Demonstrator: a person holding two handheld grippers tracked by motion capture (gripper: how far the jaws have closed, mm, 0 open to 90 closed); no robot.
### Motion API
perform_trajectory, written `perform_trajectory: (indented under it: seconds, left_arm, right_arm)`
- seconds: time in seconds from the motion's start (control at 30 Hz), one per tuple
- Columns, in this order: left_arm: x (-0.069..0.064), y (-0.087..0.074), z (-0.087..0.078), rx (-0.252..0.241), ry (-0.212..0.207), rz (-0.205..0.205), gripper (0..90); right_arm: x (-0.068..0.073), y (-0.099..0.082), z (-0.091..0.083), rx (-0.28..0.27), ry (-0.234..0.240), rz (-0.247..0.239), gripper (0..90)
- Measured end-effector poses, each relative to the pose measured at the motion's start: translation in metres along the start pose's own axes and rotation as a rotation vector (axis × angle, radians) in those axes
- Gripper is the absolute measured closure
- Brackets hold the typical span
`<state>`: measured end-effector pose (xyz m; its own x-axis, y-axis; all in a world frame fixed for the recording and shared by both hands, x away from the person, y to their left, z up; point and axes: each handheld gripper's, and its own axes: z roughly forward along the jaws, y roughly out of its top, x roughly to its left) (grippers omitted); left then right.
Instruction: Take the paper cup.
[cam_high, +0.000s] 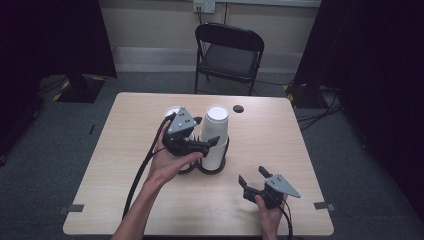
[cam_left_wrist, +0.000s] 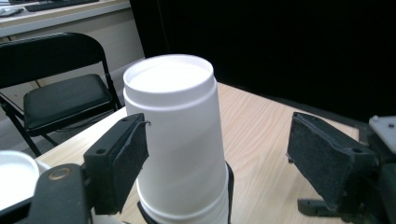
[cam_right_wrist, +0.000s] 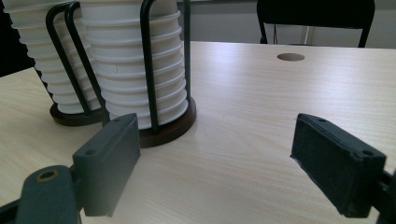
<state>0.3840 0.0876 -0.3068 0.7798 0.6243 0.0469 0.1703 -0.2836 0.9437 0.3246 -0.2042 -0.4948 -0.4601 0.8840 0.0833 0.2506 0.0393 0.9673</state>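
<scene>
High view: light wood table (cam_high: 280, 150), two stacks of upside-down white cups in a black wire holder near the middle; right cup stack (cam_high: 215, 135) is the taller one, left cup stack (cam_high: 172, 112) is mostly hidden behind the left gripper (cam_high: 212, 142). Left gripper sits at the right stack's side, jaws apart with the stack between them, contact can't be confirmed from here. Right gripper (cam_high: 252, 177) is low near the front right of the table, well apart from the cups, jaws spread, nothing in them. Open tabletop all around the holder, widest on the right and front; small round hole (cam_high: 238, 108) near the far edge. Black folding chair (cam_high: 227, 52) beyond the far edge. Left gripper view: top cup (cam_left_wrist: 180, 135) stands between the jaws, left pad just beside or touching its wall, right pad clearly off it with a wide gap. Rim of the other stack (cam_left_wrist: 14, 177) at lower left. Right gripper view: jaws wide apart over bare table, wire holder (cam_right_wrist: 149, 60) with round dark base (cam_right_wrist: 173, 126) ahead left, ribbed cup rims stacked inside. No readable labels or writing anywhere
</scene>
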Motion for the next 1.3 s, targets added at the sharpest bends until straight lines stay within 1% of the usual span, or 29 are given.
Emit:
perform_trajectory:
  seconds: [0.1, 0.17, 0.23, 0.3, 0.37, 0.43, 0.5, 0.53, 0.57, 0.63, 0.73, 0.77, 0.87, 0.93, 1.0, 1.03, 1.1, 1.17, 1.2, 1.3]
  left_arm:
    - [0.002, 0.003, 0.004, 0.014, 0.011, 0.007, 20.3]
    - [0.006, 0.005, 0.007, 0.016, 0.014, -0.001, 20.2]
    - [0.008, 0.006, 0.009, 0.022, 0.012, -0.008, 18.0]
    - [0.012, 0.007, 0.013, 0.031, 0.013, -0.005, 16.9]
    - [0.014, 0.007, 0.015, 0.029, 0.005, -0.008, 16.3]
    - [0.016, 0.008, 0.018, 0.034, 0.014, -0.014, 15.9]
    - [0.017, 0.009, 0.021, 0.034, 0.012, -0.016, 15.7]
    - [0.018, 0.01, 0.022, 0.033, 0.02, -0.019, 15.7]
    - [0.018, 0.011, 0.023, 0.036, 0.015, -0.021, 15.7]
    - [0.018, 0.013, 0.025, 0.039, 0.036, -0.009, 15.8]
    - [0.018, 0.015, 0.032, 0.053, 0.031, -0.006, 16.0]
    - [0.018, 0.015, 0.032, 0.053, 0.031, -0.006, 16.3]
    - [0.02, 0.015, 0.039, 0.083, 0.035, 0.004, 16.3]
    - [0.021, 0.014, 0.042, 0.094, 0.031, -0.001, 16.2]
    - [0.021, 0.013, 0.045, 0.091, 0.019, -0.009, 16.2]
    - [0.021, 0.013, 0.046, 0.096, 0.018, 0.0, 16.2]
    - [0.02, 0.012, 0.049, 0.109, 0.033, 0.015, 15.6]
    - [0.02, 0.012, 0.05, 0.117, 0.038, 0.02, 16.3]
    - [0.019, 0.011, 0.051, 0.119, 0.055, 0.037, 17.4]
    - [0.02, 0.011, 0.052, 0.124, 0.059, 0.039, 17.6]
  right_arm:
    - [0.0, 0.0, 0.0, 0.001, 0.002, 0.001, 15.0]
    - [0.0, 0.0, 0.0, 0.0, 0.003, 0.001, 15.1]
    - [0.0, 0.0, 0.0, 0.0, 0.003, 0.002, 15.1]
    - [0.0, 0.0, 0.0, 0.0, 0.003, 0.002, 15.1]
    - [0.0, 0.0, 0.0, 0.0, 0.002, 0.0, 15.1]
    - [-0.001, 0.0, 0.0, 0.0, -0.002, 0.003, 14.9]
    - [-0.001, 0.0, 0.001, 0.006, 0.003, 0.011, 14.4]
    - [-0.002, 0.0, 0.0, 0.006, 0.004, 0.013, 14.3]
    - [-0.002, 0.0, 0.0, 0.006, 0.004, 0.013, 14.3]
    - [-0.001, 0.0, 0.001, 0.006, 0.001, 0.013, 14.3]
    - [-0.002, 0.0, 0.001, 0.009, 0.002, 0.017, 14.5]
    - [-0.002, 0.0, 0.001, 0.009, 0.002, 0.017, 14.5]
    - [-0.002, 0.0, 0.001, 0.011, 0.003, 0.016, 14.5]
    - [-0.002, 0.001, 0.001, 0.012, 0.001, 0.015, 14.5]
    - [-0.002, 0.0, 0.001, 0.012, 0.002, 0.012, 14.5]
    - [-0.002, 0.001, 0.001, 0.012, 0.002, 0.012, 14.5]
    - [-0.002, 0.001, 0.001, 0.013, 0.002, 0.012, 14.5]
    - [-0.002, 0.001, 0.001, 0.013, 0.002, 0.012, 14.5]
    - [-0.002, 0.0, 0.002, 0.012, 0.0, 0.012, 14.6]
    - [-0.002, 0.001, 0.002, 0.014, -0.005, 0.012, 14.8]
